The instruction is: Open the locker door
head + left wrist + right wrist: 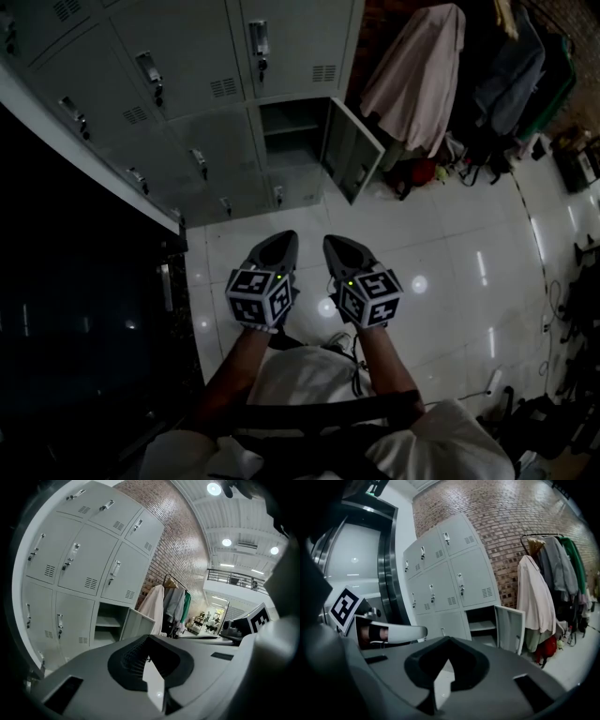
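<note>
A grey bank of lockers (187, 103) stands against a brick wall. Its bottom right compartment (291, 131) is open, with the door (352, 150) swung out to the right and a shelf inside. That open compartment (482, 623) and its door (509, 627) also show in the right gripper view, and the door (136, 623) in the left gripper view. My left gripper (279, 242) and right gripper (336, 246) hang side by side over the floor, well short of the lockers, both shut and holding nothing.
A clothes rack with a pale coat (417, 70) and darker garments (520, 66) stands right of the lockers. A red bag (422, 173) lies on the glossy white tiled floor (450, 272). A dark metal-framed doorway (84, 309) fills the left. Cables and gear (572, 309) lie at the far right.
</note>
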Motion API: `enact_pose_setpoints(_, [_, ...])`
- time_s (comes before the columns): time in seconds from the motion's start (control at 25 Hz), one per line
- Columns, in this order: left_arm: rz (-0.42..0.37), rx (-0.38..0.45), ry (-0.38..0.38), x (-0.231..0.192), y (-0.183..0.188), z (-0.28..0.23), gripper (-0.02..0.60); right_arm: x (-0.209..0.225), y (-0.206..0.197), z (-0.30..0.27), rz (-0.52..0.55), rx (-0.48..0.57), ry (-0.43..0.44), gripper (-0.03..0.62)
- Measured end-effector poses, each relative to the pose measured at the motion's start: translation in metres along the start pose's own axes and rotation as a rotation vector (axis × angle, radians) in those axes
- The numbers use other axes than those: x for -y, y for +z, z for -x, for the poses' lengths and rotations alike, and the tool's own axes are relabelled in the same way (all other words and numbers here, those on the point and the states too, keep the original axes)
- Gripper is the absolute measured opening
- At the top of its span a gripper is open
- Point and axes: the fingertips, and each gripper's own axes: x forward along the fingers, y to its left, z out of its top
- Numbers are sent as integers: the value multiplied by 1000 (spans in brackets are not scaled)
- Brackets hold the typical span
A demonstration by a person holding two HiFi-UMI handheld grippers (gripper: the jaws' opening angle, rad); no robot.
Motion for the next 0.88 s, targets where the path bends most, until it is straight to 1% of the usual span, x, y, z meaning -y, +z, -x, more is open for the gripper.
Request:
enact_pose_setpoints(0.12, [7, 14, 13, 3, 1, 3, -2, -1, 8, 4, 40, 8, 6, 14])
enact_pose_setpoints(0.28, [-4, 34, 8, 9, 8, 3, -2, -1, 16, 5, 56, 22, 10, 14])
enact_pose_setpoints(0.44, [-18, 41, 0, 7, 16, 2, -2, -4, 21, 2, 59, 32, 10, 14])
enact_pose_setpoints(0.88, [-18, 42, -15, -1, 25, -5, -2, 1, 25, -9, 60, 30, -11, 14])
